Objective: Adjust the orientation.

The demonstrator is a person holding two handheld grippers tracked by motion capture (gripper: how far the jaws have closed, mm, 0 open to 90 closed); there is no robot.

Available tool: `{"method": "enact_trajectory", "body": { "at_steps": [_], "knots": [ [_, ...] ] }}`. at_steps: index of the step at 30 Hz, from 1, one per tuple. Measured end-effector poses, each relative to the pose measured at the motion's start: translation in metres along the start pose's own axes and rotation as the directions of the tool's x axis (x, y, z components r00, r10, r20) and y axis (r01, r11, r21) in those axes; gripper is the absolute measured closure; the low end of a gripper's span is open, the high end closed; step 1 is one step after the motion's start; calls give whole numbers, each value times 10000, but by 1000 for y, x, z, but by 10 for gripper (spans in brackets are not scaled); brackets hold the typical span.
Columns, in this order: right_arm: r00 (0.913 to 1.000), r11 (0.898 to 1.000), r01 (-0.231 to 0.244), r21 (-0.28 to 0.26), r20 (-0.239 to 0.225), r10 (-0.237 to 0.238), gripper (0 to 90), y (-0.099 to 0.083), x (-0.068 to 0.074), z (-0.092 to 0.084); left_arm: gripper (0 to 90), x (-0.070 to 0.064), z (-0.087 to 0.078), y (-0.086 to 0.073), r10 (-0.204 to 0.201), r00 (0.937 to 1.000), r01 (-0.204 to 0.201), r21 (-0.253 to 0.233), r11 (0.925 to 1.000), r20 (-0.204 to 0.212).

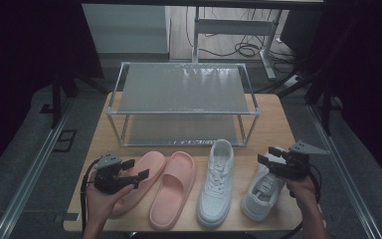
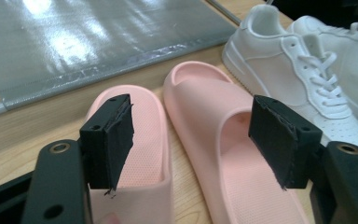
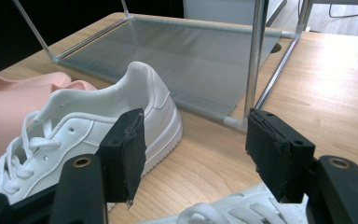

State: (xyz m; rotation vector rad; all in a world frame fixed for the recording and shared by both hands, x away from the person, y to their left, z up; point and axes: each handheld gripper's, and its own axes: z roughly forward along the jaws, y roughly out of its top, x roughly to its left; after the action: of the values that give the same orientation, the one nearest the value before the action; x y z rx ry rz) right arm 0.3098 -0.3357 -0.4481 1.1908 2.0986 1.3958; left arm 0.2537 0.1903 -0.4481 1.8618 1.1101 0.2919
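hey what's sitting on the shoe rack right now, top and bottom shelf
Nothing sits on the top shelf of the shoe rack. The visible front strip of the bottom shelf is bare too; its back part is covered by the top shelf, so that stays unknown.
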Motion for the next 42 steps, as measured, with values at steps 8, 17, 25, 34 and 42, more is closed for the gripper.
{"method": "enact_trajectory", "body": {
  "at_steps": [8, 17, 25, 34, 42],
  "knots": [
    [9999, 9999, 6, 122, 149, -8, 389, 2, 1, -5, 453, -1, 3, -1, -102, 9999, 104, -185, 9998, 111],
    [9984, 9982, 570, 176, -4, -570, 388, 10, 19, 1, 765, -3, -8, -9, -158, 9998, 160, -217, 9996, 92],
    [9977, 9974, 675, 256, 94, -678, 387, 11, 22, 2, 882, 2, -20, -9, -250, 9996, 243, -481, 9985, -146],
    [9973, 9968, 728, 324, 54, -730, 394, 12, 25, 1, 900, 0, -25, -14, -310, 9989, 302, -238, 9993, -338],
    [9984, 9979, 550, 339, 124, -555, 394, 8, 22, -1, 900, -5, -25, -41, -506, 9962, 528, 296, 9982, -713]
  ]
}}
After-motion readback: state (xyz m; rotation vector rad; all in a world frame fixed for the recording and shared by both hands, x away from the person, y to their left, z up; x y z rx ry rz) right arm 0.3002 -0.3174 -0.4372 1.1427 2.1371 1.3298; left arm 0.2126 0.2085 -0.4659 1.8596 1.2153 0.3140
